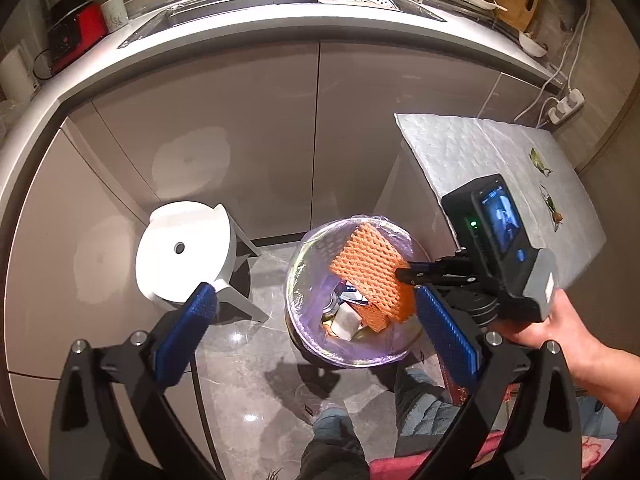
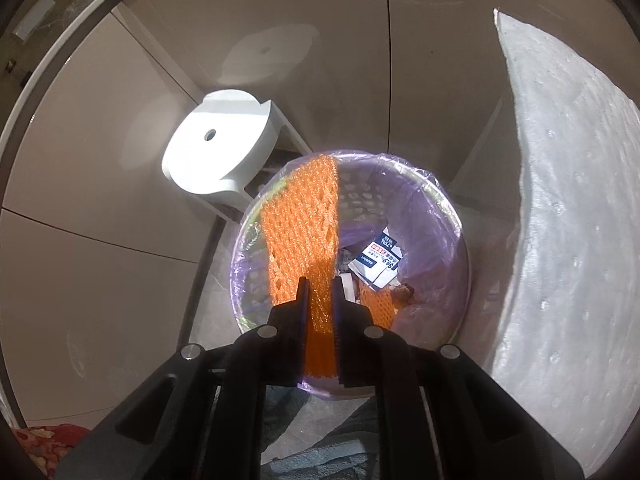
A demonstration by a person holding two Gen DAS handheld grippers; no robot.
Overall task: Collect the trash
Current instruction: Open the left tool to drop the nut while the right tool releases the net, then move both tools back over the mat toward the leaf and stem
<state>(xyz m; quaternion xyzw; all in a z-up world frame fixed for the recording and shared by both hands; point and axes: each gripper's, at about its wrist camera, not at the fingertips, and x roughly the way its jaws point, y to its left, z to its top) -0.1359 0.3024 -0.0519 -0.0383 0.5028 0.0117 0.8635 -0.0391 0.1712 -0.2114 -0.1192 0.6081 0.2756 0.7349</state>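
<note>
My right gripper [image 2: 321, 286] is shut on an orange foam net [image 2: 306, 220] and holds it over the trash bin [image 2: 448, 208], which has a purple liner. In the left wrist view the same net [image 1: 372, 264] hangs above the bin [image 1: 304, 248], pinched by the right gripper [image 1: 404, 274]. Inside the bin lie a white-and-blue packet [image 2: 378, 260], another orange net piece [image 2: 376, 304] and other scraps. My left gripper [image 1: 320, 308] is open and empty, above the floor in front of the bin.
A white round stool [image 1: 180, 252] stands left of the bin. A table with a white padded cover [image 1: 492, 160] is on the right, with vegetable scraps [image 1: 540, 160] on it. Beige cabinet doors [image 1: 260, 128] stand behind, under a countertop with a sink.
</note>
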